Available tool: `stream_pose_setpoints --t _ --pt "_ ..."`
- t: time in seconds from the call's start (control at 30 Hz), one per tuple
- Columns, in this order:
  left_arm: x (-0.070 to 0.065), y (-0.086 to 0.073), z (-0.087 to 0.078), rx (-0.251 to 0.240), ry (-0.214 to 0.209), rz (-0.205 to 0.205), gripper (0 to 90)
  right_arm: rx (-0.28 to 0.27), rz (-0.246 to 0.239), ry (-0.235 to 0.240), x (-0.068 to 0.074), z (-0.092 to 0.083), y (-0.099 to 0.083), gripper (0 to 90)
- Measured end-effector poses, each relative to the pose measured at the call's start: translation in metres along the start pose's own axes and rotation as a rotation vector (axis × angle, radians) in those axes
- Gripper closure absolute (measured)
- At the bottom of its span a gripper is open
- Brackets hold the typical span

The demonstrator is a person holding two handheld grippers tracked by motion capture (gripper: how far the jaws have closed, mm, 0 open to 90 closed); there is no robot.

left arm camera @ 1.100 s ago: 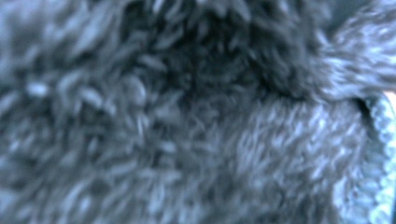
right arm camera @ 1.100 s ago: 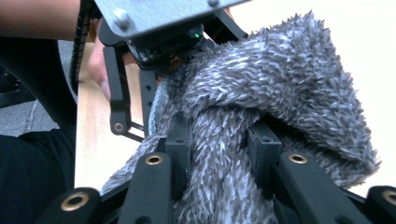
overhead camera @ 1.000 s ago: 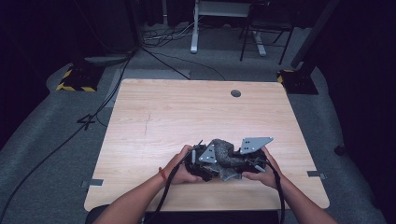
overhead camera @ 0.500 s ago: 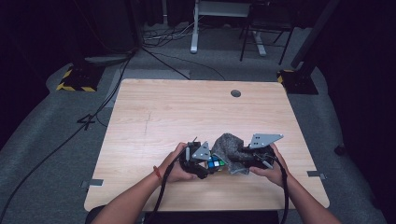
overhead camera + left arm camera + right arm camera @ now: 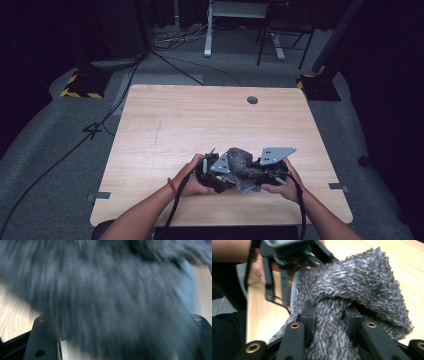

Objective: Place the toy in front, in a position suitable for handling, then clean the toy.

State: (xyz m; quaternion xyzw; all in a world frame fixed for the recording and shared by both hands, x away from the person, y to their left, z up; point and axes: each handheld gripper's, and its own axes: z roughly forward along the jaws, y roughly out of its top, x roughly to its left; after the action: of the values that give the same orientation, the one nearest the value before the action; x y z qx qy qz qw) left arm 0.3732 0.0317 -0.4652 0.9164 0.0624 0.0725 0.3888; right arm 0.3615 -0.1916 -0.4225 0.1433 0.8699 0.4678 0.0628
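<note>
A grey fuzzy cloth [image 5: 243, 167] is bunched up between the two hand-held grippers near the table's front edge. My right gripper [image 5: 260, 176] is shut on it. In the right gripper view the two black jaws [image 5: 329, 312] pinch a thick fold of the cloth [image 5: 364, 282], which bulges over them. My left gripper [image 5: 219, 176] faces it from the left, and its body [image 5: 287, 252] shows beyond the cloth. In the left gripper view the blurred cloth [image 5: 112, 300] fills the space between the jaws [image 5: 120, 322], covers the pads and looks gripped.
The wooden table [image 5: 200, 115] stretches away beyond the hands, with a round cable hole [image 5: 252, 100] near its far edge. Cables [image 5: 90, 130] run across the grey floor at the left. A desk frame [image 5: 207, 30] and chair legs [image 5: 280, 45] stand behind the table.
The two grippers have drawn slightly apart, the right one shifting right. The cloth between them has been pulled up and spread, so more of its grey pile shows.
</note>
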Motion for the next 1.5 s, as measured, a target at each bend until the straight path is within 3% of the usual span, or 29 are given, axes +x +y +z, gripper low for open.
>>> stream_pose_setpoints --t 0.07,0.13,0.37,0.4,0.7,1.03,1.17,1.23,1.5 --pt "-0.003 0.001 0.003 0.012 -0.013 0.013 34.0 0.016 -0.023 0.008 0.007 0.006 0.003 68.0" --pt "-0.003 0.0 0.002 0.012 -0.017 0.0 34.0 0.027 -0.034 0.001 0.007 0.008 0.003 68.0" --pt "0.001 -0.003 -0.004 0.005 -0.006 -0.004 34.0 0.013 -0.001 -0.038 -0.004 0.004 0.001 68.0" --pt "0.002 -0.003 -0.005 0.003 -0.002 -0.004 34.0 0.009 0.011 -0.061 -0.009 0.0 -0.001 68.0" --pt "0.005 -0.006 -0.02 -0.026 0.008 -0.007 34.0 0.007 0.035 -0.097 -0.018 -0.006 -0.005 68.2" --pt "0.01 -0.012 -0.023 -0.009 0.025 -0.031 33.9 0.007 -0.004 -0.04 -0.008 -0.001 0.002 68.3" --pt "0.007 -0.009 -0.017 0.002 0.016 -0.016 34.0 0.001 -0.034 0.008 0.001 0.005 0.008 68.3" --pt "0.003 -0.006 -0.013 0.009 0.006 0.007 34.0 0.007 -0.051 0.018 0.005 0.008 0.01 68.3" --pt "0.001 -0.003 -0.007 0.014 -0.004 0.001 34.0 0.018 -0.055 0.019 0.007 0.014 0.011 68.2"
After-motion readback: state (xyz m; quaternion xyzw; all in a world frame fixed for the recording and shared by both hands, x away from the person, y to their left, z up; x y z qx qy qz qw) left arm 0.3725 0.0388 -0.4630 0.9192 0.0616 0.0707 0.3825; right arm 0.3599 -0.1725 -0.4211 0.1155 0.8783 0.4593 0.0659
